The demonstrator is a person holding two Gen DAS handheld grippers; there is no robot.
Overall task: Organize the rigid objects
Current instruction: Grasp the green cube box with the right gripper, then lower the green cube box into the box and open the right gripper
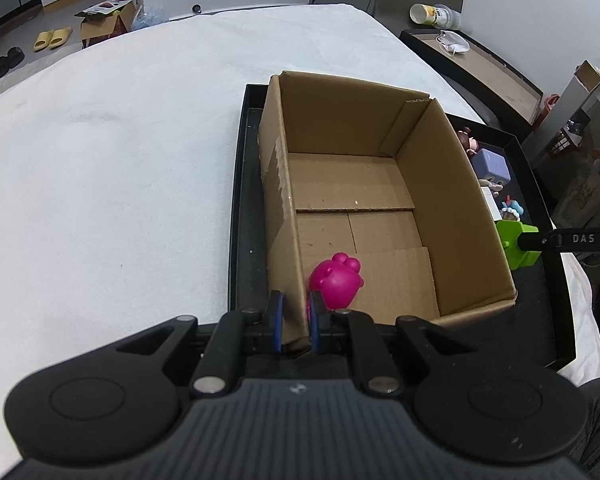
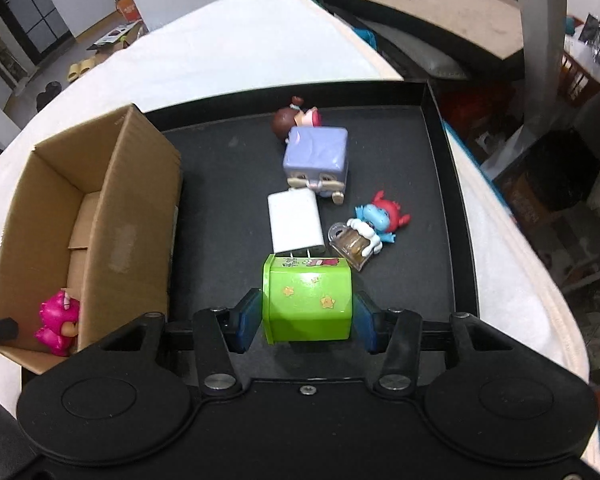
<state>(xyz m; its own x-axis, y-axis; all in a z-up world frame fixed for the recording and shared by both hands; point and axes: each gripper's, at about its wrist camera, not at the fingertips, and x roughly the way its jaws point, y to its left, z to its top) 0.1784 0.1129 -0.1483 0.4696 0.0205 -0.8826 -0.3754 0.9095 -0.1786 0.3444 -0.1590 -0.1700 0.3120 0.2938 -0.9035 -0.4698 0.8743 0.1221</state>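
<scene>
An open cardboard box (image 1: 432,184) stands on a black tray (image 1: 248,200). A pink toy figure (image 1: 336,280) lies in the box's near left corner; it also shows in the right wrist view (image 2: 58,322). My left gripper (image 1: 296,320) is shut on the box's near left wall. My right gripper (image 2: 308,312) is shut on a green box with star stickers (image 2: 308,300), held over the tray (image 2: 432,208); the green box also shows in the left wrist view (image 1: 516,246), right of the cardboard box (image 2: 136,216).
On the tray lie a white block (image 2: 294,222), a lilac cube toy (image 2: 316,156), a brown-haired doll (image 2: 294,118), and a blue-and-red figure with a clear mug (image 2: 374,224). The tray rests on a white cloth (image 1: 100,160). A dark side table (image 2: 440,8) stands beyond.
</scene>
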